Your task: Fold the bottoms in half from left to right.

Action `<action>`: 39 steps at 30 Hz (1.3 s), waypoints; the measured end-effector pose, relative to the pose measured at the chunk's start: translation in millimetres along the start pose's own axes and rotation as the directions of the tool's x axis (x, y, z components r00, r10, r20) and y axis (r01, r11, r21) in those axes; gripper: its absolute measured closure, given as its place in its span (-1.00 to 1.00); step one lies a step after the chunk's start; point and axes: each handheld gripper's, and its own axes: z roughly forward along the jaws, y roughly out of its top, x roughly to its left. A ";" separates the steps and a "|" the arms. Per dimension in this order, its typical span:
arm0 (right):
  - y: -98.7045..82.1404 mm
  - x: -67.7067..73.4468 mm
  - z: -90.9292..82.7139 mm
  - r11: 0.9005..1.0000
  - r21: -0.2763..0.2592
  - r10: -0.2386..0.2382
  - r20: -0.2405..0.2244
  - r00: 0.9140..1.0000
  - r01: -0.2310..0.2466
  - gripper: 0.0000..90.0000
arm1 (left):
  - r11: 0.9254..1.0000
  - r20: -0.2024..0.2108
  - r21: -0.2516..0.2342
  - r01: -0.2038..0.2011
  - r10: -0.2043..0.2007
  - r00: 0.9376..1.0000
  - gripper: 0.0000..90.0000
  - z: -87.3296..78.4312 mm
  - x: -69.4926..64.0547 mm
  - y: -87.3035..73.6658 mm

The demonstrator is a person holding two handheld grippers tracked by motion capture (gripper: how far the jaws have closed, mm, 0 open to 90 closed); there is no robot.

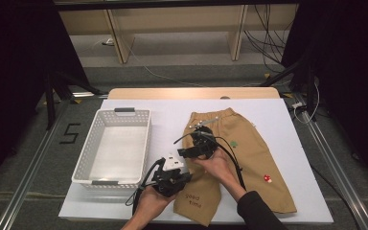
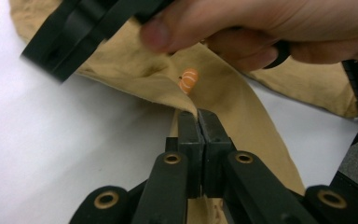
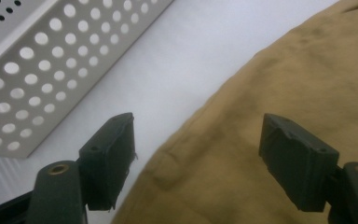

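Tan children's pants (image 1: 249, 153) lie on the white table cover, waistband far, with "good time" printed on the near left leg. In the left gripper view my left gripper (image 2: 198, 116) is shut on a raised fold of the pants (image 2: 242, 107), just below a small orange pumpkin patch (image 2: 189, 80). In the high view the left gripper (image 1: 182, 170) sits at the left leg's edge. My right gripper (image 1: 186, 152) hovers just beyond it. In its own view the right gripper (image 3: 198, 144) stands open over the edge of the pants (image 3: 284, 70), its pads clear of the cloth.
A white perforated basket (image 1: 84, 165) stands to the left of the pants, close to the right gripper's jaws, its wall (image 3: 42, 60) showing in the right gripper view. The white table cover (image 1: 172, 112) spreads beyond. Cables trail from both grippers toward the near edge.
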 end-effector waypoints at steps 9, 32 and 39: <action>-0.2 -3.0 0.0 0.998 0.057 -0.006 0.012 1.000 0.006 0.42 | 1.000 0.013 -0.004 -0.009 0.009 1.000 0.96 3.5 -6.3 4.4; -36.2 -40.0 -92.2 0.991 -0.134 0.032 0.034 0.999 -0.027 0.95 | 0.999 0.130 -0.017 -0.049 0.051 0.990 0.95 23.6 -42.3 28.2; -52.9 -54.7 -111.9 0.986 -0.157 0.067 0.052 0.996 -0.058 0.95 | 0.997 0.161 -0.015 -0.073 0.074 0.984 0.95 34.2 -56.6 36.1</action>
